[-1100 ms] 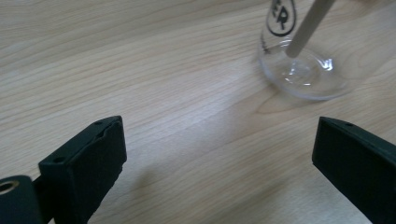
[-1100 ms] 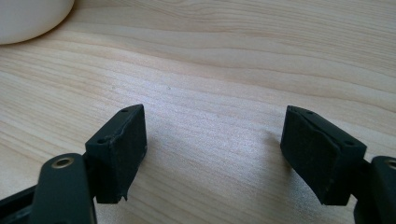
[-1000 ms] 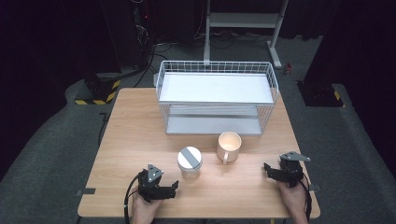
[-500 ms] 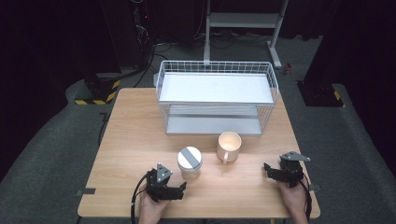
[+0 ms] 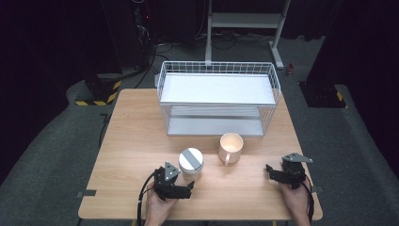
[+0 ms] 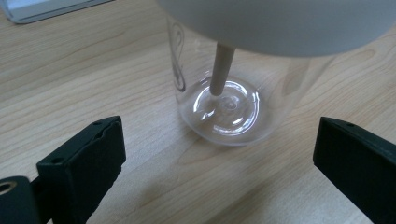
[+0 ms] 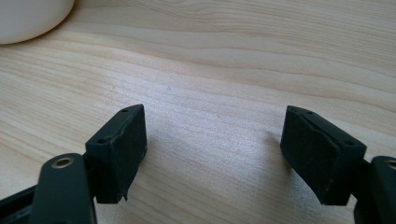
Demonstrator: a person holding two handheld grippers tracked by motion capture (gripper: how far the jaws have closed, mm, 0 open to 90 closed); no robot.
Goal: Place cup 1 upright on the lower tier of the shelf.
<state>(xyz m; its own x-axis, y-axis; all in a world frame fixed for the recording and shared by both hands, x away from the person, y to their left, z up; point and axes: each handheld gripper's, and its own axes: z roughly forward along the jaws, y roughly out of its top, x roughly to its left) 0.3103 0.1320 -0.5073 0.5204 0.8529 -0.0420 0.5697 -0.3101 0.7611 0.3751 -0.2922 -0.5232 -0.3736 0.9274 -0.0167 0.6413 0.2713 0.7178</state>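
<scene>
at the near edge of the wooden tabletop (image 5: 131,141) we hold a two-fingered gripper in each hand. our left gripper (image 5: 188,190) sits low just in front of a clear glass jar (image 5: 191,162) with a white lid bearing a grey stripe, its fingers (image 6: 88,161) spread wide and nothing between them. in the left gripper view the jar (image 6: 224,109) stands upright on the wood just ahead of the open fingers, apart from both, with a thin pale stem reaching down from under the lid to the glass bottom. our right gripper (image 5: 272,170) rests well off to the right, near the corner of the tabletop, its fingers (image 7: 119,149) likewise apart over bare wood, gripping nothing. a cream mug (image 5: 231,147) stands upright just right of the jar, handle turned toward us; its rounded base (image 7: 32,18) edges into the top left of the right gripper view. behind both, toward the far side of the tabletop, sits a white wire rack (image 5: 219,101) with two flat white shelves, one above the other. beyond the tabletop lie dark carpet, cables and the base of a white metal stand (image 5: 244,21).
</scene>
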